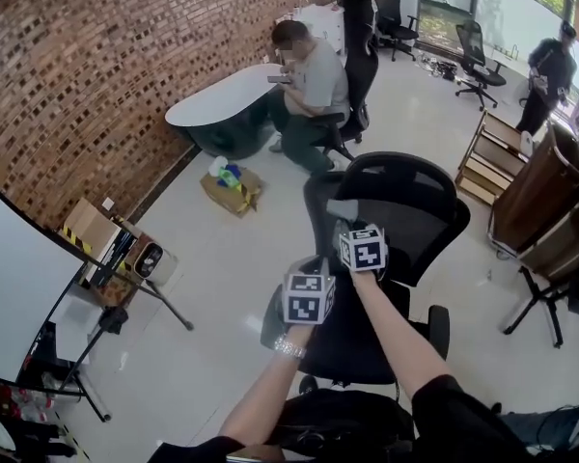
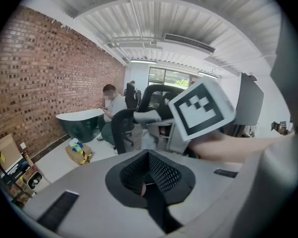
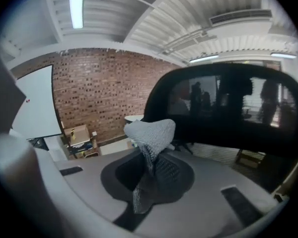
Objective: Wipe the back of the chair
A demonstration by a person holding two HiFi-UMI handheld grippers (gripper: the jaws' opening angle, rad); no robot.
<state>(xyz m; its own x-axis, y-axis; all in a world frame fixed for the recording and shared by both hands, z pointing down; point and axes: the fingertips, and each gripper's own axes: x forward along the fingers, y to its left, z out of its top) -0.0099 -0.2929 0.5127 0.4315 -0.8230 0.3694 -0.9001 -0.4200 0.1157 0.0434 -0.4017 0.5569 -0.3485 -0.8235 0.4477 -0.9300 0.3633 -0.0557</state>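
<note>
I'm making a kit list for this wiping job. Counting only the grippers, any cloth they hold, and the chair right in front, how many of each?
Grippers: 2, the left gripper and the right gripper
Cloths: 1, the grey cloth held by the right gripper
Chairs: 1, the black chair
Total: 4
</note>
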